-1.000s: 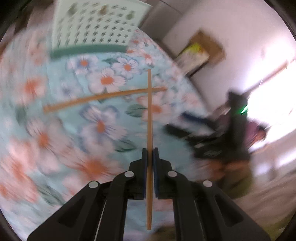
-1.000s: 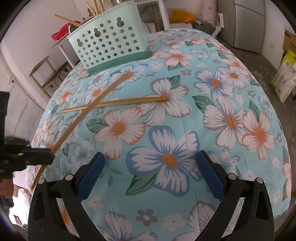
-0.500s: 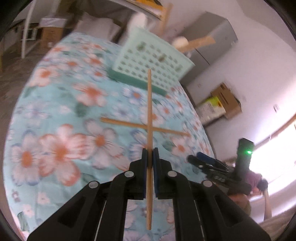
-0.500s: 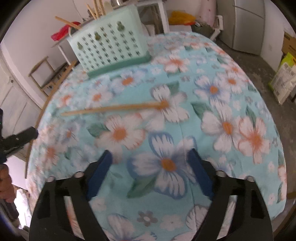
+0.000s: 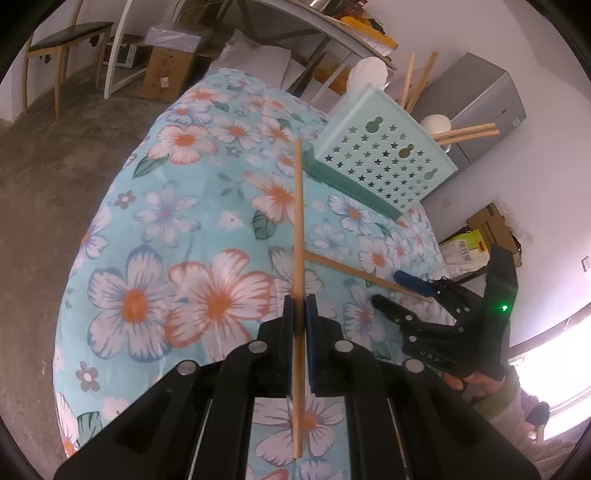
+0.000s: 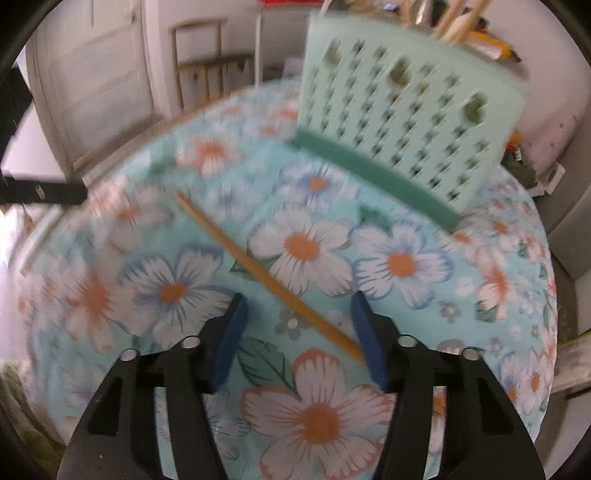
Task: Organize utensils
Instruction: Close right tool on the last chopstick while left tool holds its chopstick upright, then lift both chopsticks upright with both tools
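Black left gripper (image 5: 299,310), blue pads, silver screws; right gripper (image 6: 299,317) alike, green light

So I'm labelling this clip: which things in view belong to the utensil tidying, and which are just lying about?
Part of the job:
- chopstick shut in the left tool
- chopstick on the cloth, between the right tool's closing jaws
- mint utensil basket

Lying about:
- cardboard box
- bench
- yellow bag

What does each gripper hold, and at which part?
Left gripper holds a chopstick below its middle. Right gripper holds nothing; its closing jaws straddle the other chopstick.
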A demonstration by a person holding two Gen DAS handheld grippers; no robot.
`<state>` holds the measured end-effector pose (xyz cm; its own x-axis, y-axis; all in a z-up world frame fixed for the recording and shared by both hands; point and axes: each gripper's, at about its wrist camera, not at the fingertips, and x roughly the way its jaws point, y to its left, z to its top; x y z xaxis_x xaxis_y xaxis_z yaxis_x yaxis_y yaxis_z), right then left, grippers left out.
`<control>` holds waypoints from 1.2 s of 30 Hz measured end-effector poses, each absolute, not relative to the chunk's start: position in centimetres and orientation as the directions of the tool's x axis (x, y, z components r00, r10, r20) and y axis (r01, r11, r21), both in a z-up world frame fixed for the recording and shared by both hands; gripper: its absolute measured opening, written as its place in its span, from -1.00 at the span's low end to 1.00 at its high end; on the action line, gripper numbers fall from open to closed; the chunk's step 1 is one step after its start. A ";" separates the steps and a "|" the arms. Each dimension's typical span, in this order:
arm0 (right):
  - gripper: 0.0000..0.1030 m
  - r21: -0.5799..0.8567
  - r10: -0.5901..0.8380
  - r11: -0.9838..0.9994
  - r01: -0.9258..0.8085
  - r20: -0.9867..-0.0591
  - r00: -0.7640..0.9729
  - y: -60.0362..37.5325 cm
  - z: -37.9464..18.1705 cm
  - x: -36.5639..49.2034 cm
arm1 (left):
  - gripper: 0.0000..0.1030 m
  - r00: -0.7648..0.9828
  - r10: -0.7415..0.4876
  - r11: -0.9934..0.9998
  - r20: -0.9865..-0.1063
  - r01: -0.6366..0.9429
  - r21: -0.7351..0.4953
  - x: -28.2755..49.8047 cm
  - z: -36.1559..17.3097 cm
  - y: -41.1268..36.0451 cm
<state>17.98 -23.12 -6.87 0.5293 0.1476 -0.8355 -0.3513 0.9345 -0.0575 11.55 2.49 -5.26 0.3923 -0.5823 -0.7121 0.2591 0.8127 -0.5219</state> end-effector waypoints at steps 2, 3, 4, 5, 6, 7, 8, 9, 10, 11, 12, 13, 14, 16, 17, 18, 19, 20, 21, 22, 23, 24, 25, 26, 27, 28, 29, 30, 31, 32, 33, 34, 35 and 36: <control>-0.39 -0.030 0.146 0.949 -0.313 -0.840 0.523 -23.4 -6.6 17.8 | -0.90 0.396 -0.578 0.816 -0.713 0.265 -0.514 11.5 -5.2 2.3; -0.43 -0.012 0.145 0.958 -0.286 -0.841 0.521 -23.6 -6.5 17.6 | -0.90 0.396 -0.579 0.815 -0.713 0.271 -0.512 11.6 -5.2 2.0; -0.52 0.015 0.145 0.969 -0.247 -0.844 0.516 -24.0 -6.4 17.4 | -0.90 0.393 -0.581 0.814 -0.713 0.276 -0.511 11.7 -5.2 1.7; -0.58 0.039 0.141 0.978 -0.206 -0.847 0.513 -24.4 -6.4 17.2 | -0.90 0.392 -0.580 0.814 -0.714 0.280 -0.508 11.7 -5.2 1.4; -0.62 0.058 0.141 0.983 -0.175 -0.849 0.510 -24.8 -6.4 17.0 | -0.90 0.388 -0.582 0.813 -0.715 0.288 -0.505 11.7 -5.3 1.0; -0.66 0.109 0.154 0.987 -0.118 -0.850 0.503 -25.6 -6.4 16.7 | -0.90 0.386 -0.582 0.813 -0.716 0.293 -0.504 11.7 -5.3 0.7; -0.71 0.144 0.164 0.986 -0.078 -0.851 0.499 -26.0 -6.4 16.3 | -0.90 0.384 -0.582 0.813 -0.717 0.300 -0.500 11.6 -5.3 0.4; -0.74 0.174 0.171 0.984 -0.040 -0.852 0.496 -26.6 -6.4 16.1 | -0.90 0.382 -0.580 0.814 -0.719 0.309 -0.492 11.5 -5.3 0.0; -0.80 0.221 0.184 0.975 0.018 -0.851 0.492 -27.5 -6.4 15.7 | -0.90 0.380 -0.578 0.815 -0.723 0.317 -0.485 11.4 -5.3 -0.4; -0.82 0.255 0.196 0.966 0.054 -0.848 0.492 -28.0 -6.5 15.3 | -0.90 0.375 -0.579 0.814 -0.724 0.325 -0.482 11.2 -5.4 -0.8; -0.82 0.307 0.219 0.946 0.104 -0.842 0.492 -28.8 -6.6 14.8 | -0.90 0.369 -0.580 0.812 -0.726 0.331 -0.481 11.1 -5.5 -1.1; -0.84 0.340 0.235 0.930 0.135 -0.838 0.493 -29.4 -6.5 14.5 | -0.90 0.362 -0.580 0.811 -0.729 0.336 -0.479 10.8 -5.6 -1.4; -0.86 0.377 0.253 0.910 0.169 -0.832 0.494 -29.9 -6.7 14.1 | -0.90 0.354 -0.580 0.810 -0.733 0.339 -0.478 10.6 -5.8 -1.7; -0.88 0.434 0.282 0.874 0.219 -0.820 0.498 -30.6 -6.8 13.3 | -0.90 0.335 -0.579 0.810 -0.743 0.340 -0.478 10.1 -6.2 -2.1; -0.89 0.448 0.289 0.864 0.231 -0.816 0.500 -30.8 -6.9 13.0 | -0.90 0.328 -0.579 0.810 -0.747 0.338 -0.480 10.0 -6.3 -2.1; -0.89 0.462 0.295 0.852 0.246 -0.813 0.503 -31.0 -6.9 12.6 | -0.90 0.314 -0.582 0.807 -0.751 0.336 -0.485 9.7 -6.6 -2.3; -0.90 0.475 0.300 0.840 0.263 -0.809 0.506 -31.2 -6.9 12.3 | -0.90 0.302 -0.581 0.807 -0.756 0.336 -0.486 9.4 -6.8 -2.4; -0.90 0.487 0.305 0.829 0.274 -0.805 0.509 -31.5 -6.9 12.0 | -0.89 0.298 -0.576 0.810 -0.761 0.337 -0.480 9.2 -6.9 -2.4; -0.91 0.506 0.315 0.813 0.288 -0.798 0.513 -31.7 -7.0 11.7 | -0.89 0.300 -0.570 0.813 -0.765 0.343 -0.471 9.0 -6.9 -2.5; -0.91 0.518 0.323 0.803 0.295 -0.794 0.515 -32.0 -7.0 11.4 | -0.89 0.302 -0.566 0.815 -0.767 0.348 -0.464 8.9 -6.8 -2.6; -0.91 0.531 0.331 0.791 0.304 -0.789 0.517 -32.2 -7.0 11.2 | -0.89 0.306 -0.563 0.816 -0.768 0.354 -0.457 8.8 -6.7 -2.6; -0.91 0.541 0.337 0.782 0.310 -0.785 0.519 -32.4 -7.1 11.1 | -0.89 0.309 -0.558 0.818 -0.770 0.356 -0.451 8.8 -6.7 -2.6; -0.91 0.551 0.344 0.773 0.315 -0.781 0.522 -32.3 -7.1 10.9 | -0.89 0.310 -0.555 0.821 -0.772 0.357 -0.446 8.9 -6.6 -2.6; -0.91 0.560 0.350 0.764 0.319 -0.776 0.525 -32.4 -7.0 10.7 | -0.89 0.310 -0.552 0.822 -0.774 0.358 -0.443 8.9 -6.6 -2.5; -0.91 0.567 0.354 0.759 0.320 -0.773 0.527 -32.9 -6.8 10.3 | -0.89 0.311 -0.547 0.825 -0.778 0.360 -0.436 8.9 -6.6 -2.5; -0.91 0.573 0.358 0.753 0.322 -0.768 0.531 -32.9 -6.7 10.2 | -0.89 0.314 -0.541 0.828 -0.780 0.362 -0.429 9.0 -6.5 -2.4; -0.91 0.577 0.359 0.750 0.323 -0.765 0.534 -33.2 -6.6 10.0 | -0.89 0.317 -0.534 0.832 -0.783 0.363 -0.420 9.1 -6.5 -2.5; -0.91 0.579 0.358 0.749 0.324 -0.764 0.537 -33.3 -6.5 9.9 | -0.88 0.323 -0.525 0.837 -0.787 0.365 -0.408 9.1 -6.4 -2.5; -0.91 0.580 0.357 0.747 0.325 -0.762 0.540 -33.6 -6.3 9.6 | -0.84 0.330 -0.518 0.841 -0.789 0.366 -0.399 9.2 -6.3 -2.5; -0.91 0.584 0.358 0.743 0.327 -0.760 0.543 -33.9 -6.1 9.4 | -0.81 0.337 -0.509 0.845 -0.792 0.367 -0.388 9.3 -6.2 -2.5; -0.91 0.587 0.359 0.741 0.328 -0.758 0.545 -34.1 -6.0 9.3 | -0.75 0.342 -0.503 0.849 -0.793 0.369 -0.379 9.4 -6.0 -2.4; -0.92 0.588 0.360 0.739 0.329 -0.757 0.546 -34.1 -6.2 9.3 | -0.68 0.350 -0.495 0.852 -0.795 0.373 -0.366 9.4 -5.8 -2.4; -0.91 0.591 0.362 0.735 0.331 -0.756 0.545 -34.1 -6.3 9.2 | -0.64 0.362 -0.486 0.857 -0.796 0.377 -0.351 9.5 -5.6 -2.4; -0.91 0.595 0.366 0.731 0.332 -0.754 0.545 -34.3 -6.3 9.1 | -0.58 0.372 -0.478 0.860 -0.796 0.381 -0.339 9.6 -5.5 -2.4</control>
